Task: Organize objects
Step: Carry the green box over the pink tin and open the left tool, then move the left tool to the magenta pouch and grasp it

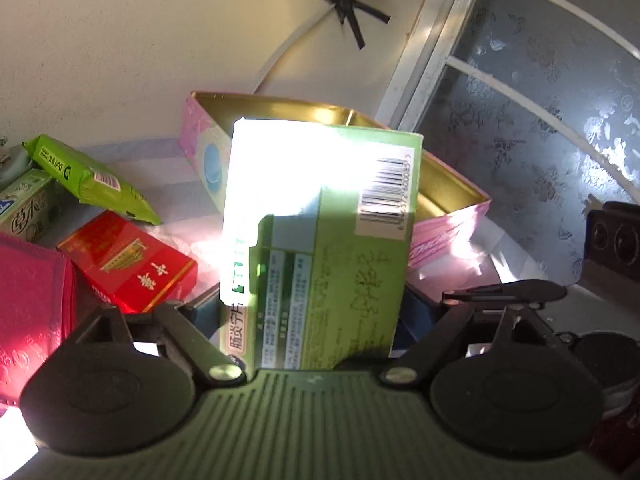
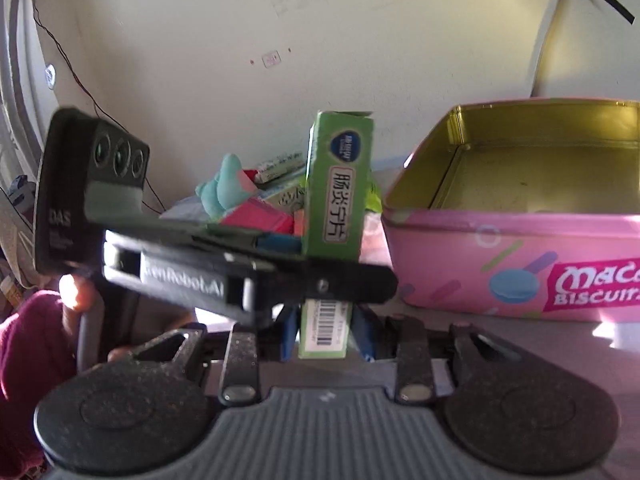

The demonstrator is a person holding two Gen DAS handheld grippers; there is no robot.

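Only rightward: both grippers on green box.

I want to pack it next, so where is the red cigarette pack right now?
In the left wrist view, the red cigarette pack lies at lower left, between the magenta box and the held green medicine box, below the green packet.

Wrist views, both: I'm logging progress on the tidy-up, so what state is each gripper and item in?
Left gripper: shut on green box.
Right gripper: shut on green box.
Green box: held off the table, gripped by both at once.
Tin: open, no lid, nothing visible inside.
Red pack: closed, lying flat on the table.
Green pouch: lying propped on other items.
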